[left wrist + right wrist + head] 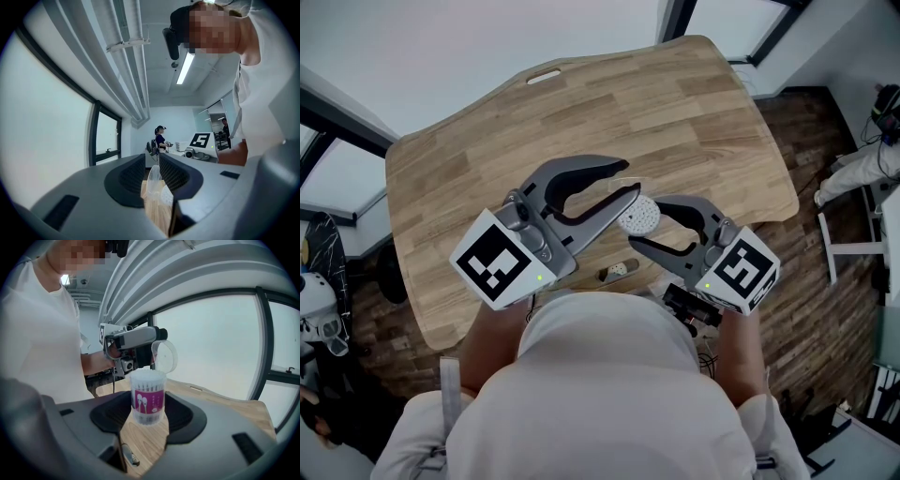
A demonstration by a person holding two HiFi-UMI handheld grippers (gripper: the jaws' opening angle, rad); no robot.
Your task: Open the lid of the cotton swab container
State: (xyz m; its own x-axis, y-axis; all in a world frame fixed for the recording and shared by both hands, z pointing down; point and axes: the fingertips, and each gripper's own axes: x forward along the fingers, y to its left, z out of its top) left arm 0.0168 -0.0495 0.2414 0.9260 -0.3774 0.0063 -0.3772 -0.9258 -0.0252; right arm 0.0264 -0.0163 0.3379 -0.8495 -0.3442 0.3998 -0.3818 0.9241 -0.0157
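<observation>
**Inspection: cotton swab container, lid standing open**

I am looking down from the head view at a wooden table (487, 159), with both tongs meeting over its near middle.

Right gripper (645, 225): I am reading it as closed on the cotton swab container (147, 397). In the right gripper view the clear, round tub is standing upright between the two dark pads, and each pad is pressing on one side of it. A purple label with white swab drawings is facing the camera. The white swab tips (638, 217) are showing bare at the top. I cannot tell whether its base is resting on the wood.

Left gripper (630, 180): I am reading it as closed on the lid (165, 356). The left gripper view is showing the thin clear disc edge-on between two jaws standing very close together. From the right gripper view the lid is standing tilted up above the far rim of the tub, away from the mouth, with the left jaw tips at it.

A small object (619, 272) is lying on the table just in front of the tub; I cannot identify it.

Beyond the left jaws, a person (160, 138) is standing well across the room.
</observation>
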